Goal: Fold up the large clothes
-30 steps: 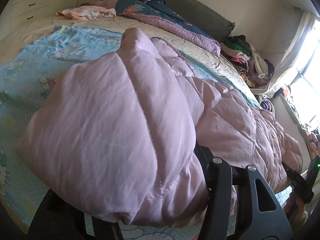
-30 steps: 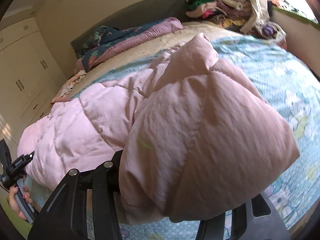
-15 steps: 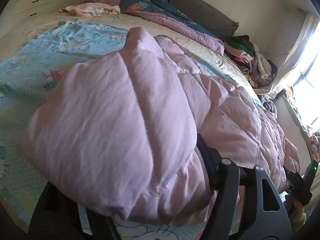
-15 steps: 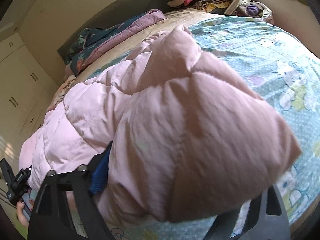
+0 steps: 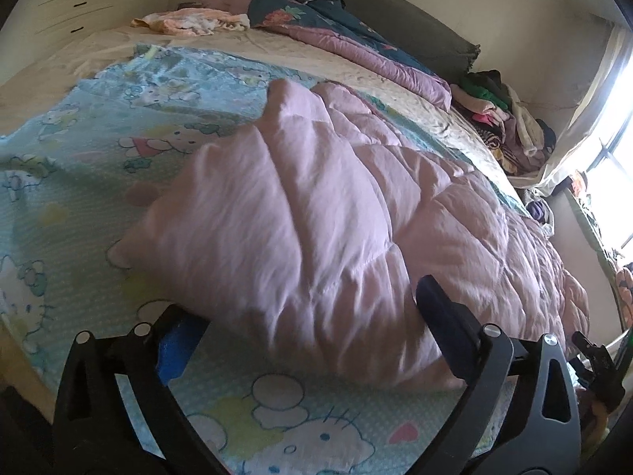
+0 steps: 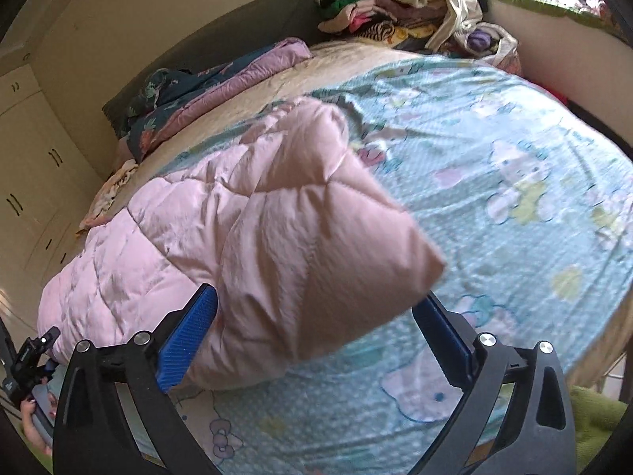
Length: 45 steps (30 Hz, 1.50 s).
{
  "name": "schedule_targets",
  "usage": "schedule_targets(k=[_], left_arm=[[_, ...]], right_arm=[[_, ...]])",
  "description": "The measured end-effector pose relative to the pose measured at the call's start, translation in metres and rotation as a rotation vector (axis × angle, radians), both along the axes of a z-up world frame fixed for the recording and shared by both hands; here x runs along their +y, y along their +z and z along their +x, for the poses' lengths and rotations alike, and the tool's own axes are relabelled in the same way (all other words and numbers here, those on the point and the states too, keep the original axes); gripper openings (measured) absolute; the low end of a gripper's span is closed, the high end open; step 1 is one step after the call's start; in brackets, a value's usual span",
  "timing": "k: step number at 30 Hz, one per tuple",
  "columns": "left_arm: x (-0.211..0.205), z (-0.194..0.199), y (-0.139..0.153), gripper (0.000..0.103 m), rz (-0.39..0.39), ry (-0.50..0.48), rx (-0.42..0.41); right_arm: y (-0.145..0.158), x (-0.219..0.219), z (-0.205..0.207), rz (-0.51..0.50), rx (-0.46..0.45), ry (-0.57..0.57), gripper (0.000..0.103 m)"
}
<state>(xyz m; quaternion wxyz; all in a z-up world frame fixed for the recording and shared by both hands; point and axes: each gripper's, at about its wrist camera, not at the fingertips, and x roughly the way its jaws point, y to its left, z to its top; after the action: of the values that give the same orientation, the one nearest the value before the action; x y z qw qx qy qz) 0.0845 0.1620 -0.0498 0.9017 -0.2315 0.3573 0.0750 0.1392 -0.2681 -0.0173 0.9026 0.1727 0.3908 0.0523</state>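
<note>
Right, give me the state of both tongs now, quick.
Left tongs: jaws opening, nothing gripped; the pink quilted coat lies between them on the bed.
Right tongs: jaws opening, nothing gripped; the coat's folded end sits between them.

One pink quilted coat (image 5: 316, 213) lay on one bed (image 5: 51, 75). One cartoon-print sheet (image 6: 514, 166) covered it. One floral duvet (image 5: 336, 27) and one clothes pile (image 6: 379, 4) were present. Two grippers were visible: left gripper (image 5: 308, 328) and right gripper (image 6: 316, 328).
</note>
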Motion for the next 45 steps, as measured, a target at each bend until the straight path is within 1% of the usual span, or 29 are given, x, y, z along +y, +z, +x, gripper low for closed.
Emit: schedule_targets(k=[5, 9, 14, 19, 22, 27, 30, 34, 36, 38, 42, 45], left_arm=[[0.002, -0.016, 0.013, 0.093, 0.022, 0.015, -0.01], [-0.002, -0.033, 0.032, 0.093, 0.083, 0.02, -0.056], [-0.014, -0.055, 0.06, 0.093, 0.151, 0.02, -0.121], [-0.027, -0.072, 0.078, 0.093, 0.156, -0.009, -0.175], [-0.036, -0.081, 0.083, 0.093, 0.142, -0.024, -0.19], [-0.06, -0.091, 0.084, 0.093, 0.157, -0.054, -0.205], [-0.072, -0.097, 0.08, 0.093, 0.153, -0.067, -0.21], [-0.091, -0.101, 0.074, 0.094, 0.165, -0.117, -0.213], [-0.097, -0.103, 0.072, 0.093, 0.157, -0.13, -0.217], [-0.106, -0.104, 0.068, 0.094, 0.162, -0.15, -0.215], [-0.122, -0.1, 0.059, 0.094, 0.19, -0.193, -0.188], [-0.127, -0.096, 0.053, 0.094, 0.197, -0.207, -0.17]], right_arm=[[0.024, -0.003, -0.022, -0.071, -0.071, -0.016, 0.099], [0.046, 0.0, -0.041, -0.112, -0.132, 0.0, 0.099], [0.073, 0.015, -0.066, -0.16, -0.215, 0.042, 0.099], [0.098, 0.032, -0.087, -0.197, -0.284, 0.093, 0.099], [0.107, 0.04, -0.101, -0.21, -0.315, 0.117, 0.099], [0.122, 0.06, -0.123, -0.249, -0.375, 0.162, 0.099], [0.124, 0.07, -0.135, -0.254, -0.391, 0.193, 0.099], [0.119, 0.081, -0.146, -0.246, -0.389, 0.222, 0.099], [0.114, 0.086, -0.151, -0.24, -0.382, 0.228, 0.099], [0.109, 0.091, -0.154, -0.234, -0.368, 0.241, 0.099], [0.095, 0.102, -0.157, -0.266, -0.325, 0.275, 0.099], [0.084, 0.105, -0.154, -0.245, -0.29, 0.284, 0.099]])
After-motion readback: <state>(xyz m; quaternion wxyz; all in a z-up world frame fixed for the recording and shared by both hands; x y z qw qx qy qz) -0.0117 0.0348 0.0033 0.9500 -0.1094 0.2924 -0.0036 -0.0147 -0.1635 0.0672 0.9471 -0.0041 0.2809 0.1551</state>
